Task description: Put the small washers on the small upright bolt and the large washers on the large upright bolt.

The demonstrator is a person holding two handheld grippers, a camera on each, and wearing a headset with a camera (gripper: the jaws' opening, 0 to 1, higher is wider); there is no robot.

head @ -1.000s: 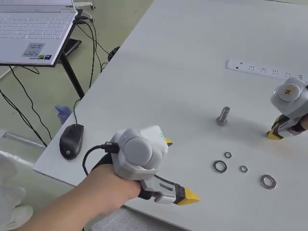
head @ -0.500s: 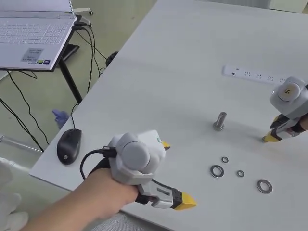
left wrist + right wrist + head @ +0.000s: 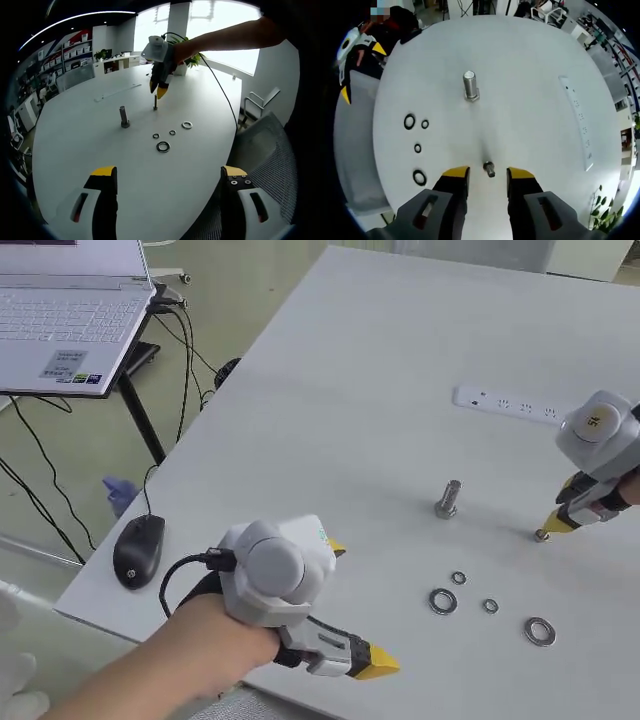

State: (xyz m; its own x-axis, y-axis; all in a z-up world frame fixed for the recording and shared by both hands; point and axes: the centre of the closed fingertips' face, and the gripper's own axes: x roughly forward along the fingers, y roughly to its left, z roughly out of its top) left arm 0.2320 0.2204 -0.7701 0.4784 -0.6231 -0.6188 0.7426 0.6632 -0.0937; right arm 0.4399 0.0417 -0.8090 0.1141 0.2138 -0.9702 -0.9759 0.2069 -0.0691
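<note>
The large bolt (image 3: pixel 448 500) stands upright mid-table, and the small bolt (image 3: pixel 541 534) stands to its right. My right gripper (image 3: pixel 553 525) hangs open right at the small bolt (image 3: pixel 489 168), which sits between its yellow tips without touching them. Two large washers (image 3: pixel 443 601) (image 3: pixel 540 631) and two small washers (image 3: pixel 458 578) (image 3: pixel 490 606) lie flat in front of the bolts. My left gripper (image 3: pixel 356 607) is open and holds nothing near the table's front edge, well short of the washers (image 3: pixel 163 146) and the large bolt (image 3: pixel 124 116).
A white power strip (image 3: pixel 505 403) lies beyond the bolts. A black mouse (image 3: pixel 138 548) rests at the table's left corner. A laptop (image 3: pixel 70 300) sits on a stand off the table to the left, with cables hanging. An office chair (image 3: pixel 270 145) stands by the table's edge.
The head camera has shifted. The small bolt now shows beside the right gripper's tip; before, it was hidden. Both grippers have stayed roughly in place.
</note>
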